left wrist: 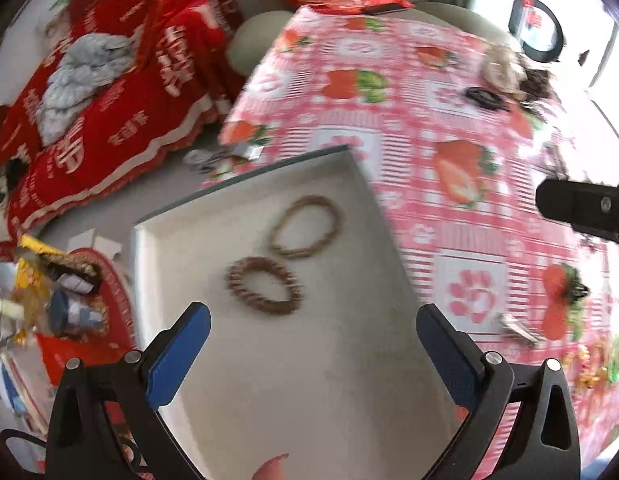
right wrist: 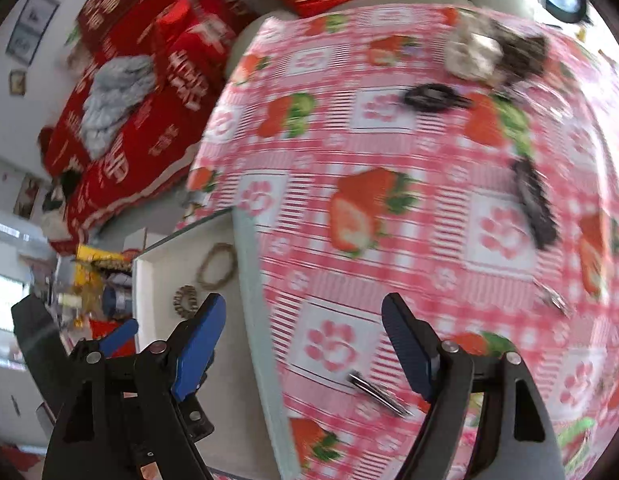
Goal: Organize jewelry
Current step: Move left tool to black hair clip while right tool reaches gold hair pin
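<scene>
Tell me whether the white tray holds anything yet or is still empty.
Not empty. Two beaded bracelets lie flat inside the white tray: a thin tan one and a thicker brown one, side by side, near its far corner.

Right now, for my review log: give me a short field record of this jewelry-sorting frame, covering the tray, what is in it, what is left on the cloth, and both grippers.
surface: pink strawberry-print tablecloth
container: shallow white rectangular tray
in tray: two brown beaded bracelets, thin one and chunky one, side by side
on cloth: black oval hair clip, long dark toothed clip, silver metal hairpin
left gripper: open, empty, above tray
right gripper: open, empty, hairpin lies on the cloth between its fingers
image quality: motion blur
</scene>
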The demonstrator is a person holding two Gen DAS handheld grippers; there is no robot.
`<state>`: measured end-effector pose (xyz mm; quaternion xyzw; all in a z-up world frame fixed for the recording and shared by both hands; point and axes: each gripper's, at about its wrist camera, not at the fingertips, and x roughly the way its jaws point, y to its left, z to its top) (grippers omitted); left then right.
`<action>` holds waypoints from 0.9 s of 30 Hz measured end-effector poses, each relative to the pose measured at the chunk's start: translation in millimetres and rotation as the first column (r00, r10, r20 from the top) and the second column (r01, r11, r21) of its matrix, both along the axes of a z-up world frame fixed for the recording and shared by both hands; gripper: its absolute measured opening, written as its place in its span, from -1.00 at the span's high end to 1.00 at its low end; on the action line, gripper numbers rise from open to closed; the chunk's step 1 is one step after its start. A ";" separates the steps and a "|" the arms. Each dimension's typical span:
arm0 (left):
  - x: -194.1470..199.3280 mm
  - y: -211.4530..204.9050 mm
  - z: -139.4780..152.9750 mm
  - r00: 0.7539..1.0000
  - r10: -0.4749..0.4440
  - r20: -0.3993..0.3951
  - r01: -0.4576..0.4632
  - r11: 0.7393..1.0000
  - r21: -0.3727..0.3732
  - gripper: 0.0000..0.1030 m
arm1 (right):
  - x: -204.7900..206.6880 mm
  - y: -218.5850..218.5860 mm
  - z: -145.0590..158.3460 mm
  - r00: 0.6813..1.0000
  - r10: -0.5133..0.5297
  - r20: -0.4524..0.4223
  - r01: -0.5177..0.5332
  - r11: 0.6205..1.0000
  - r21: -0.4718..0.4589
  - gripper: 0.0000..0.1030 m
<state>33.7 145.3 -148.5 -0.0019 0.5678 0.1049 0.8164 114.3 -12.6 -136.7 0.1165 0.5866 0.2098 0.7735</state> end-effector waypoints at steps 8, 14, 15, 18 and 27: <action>16.1 -62.3 6.6 0.991 -0.135 -0.008 0.134 0.988 -0.079 -1.00 | -20.7 -86.1 -10.3 0.988 -0.143 -0.059 0.141 0.989 -0.043 -0.99; 23.6 -115.6 2.5 0.966 -0.257 -0.022 0.253 0.962 -0.103 -1.00 | -42.4 -153.7 -18.4 0.961 -0.263 -0.080 0.251 0.959 -0.133 -0.99; 24.7 -122.9 0.8 0.962 -0.271 -0.025 0.267 0.958 -0.108 -1.00 | -45.2 -161.8 -19.5 0.957 -0.278 -0.083 0.264 0.954 -0.144 -0.99; 27.3 -142.4 -3.8 0.952 -0.305 -0.037 0.299 0.947 -0.114 -1.00 | -55.5 -192.6 -25.5 0.934 -0.344 -0.101 0.323 0.929 -0.179 -0.99; 35.2 -182.2 -17.1 0.924 -0.378 -0.065 0.367 0.921 -0.132 -1.00 | -80.7 -259.9 -46.0 0.861 -0.487 -0.147 0.446 0.861 -0.243 -0.99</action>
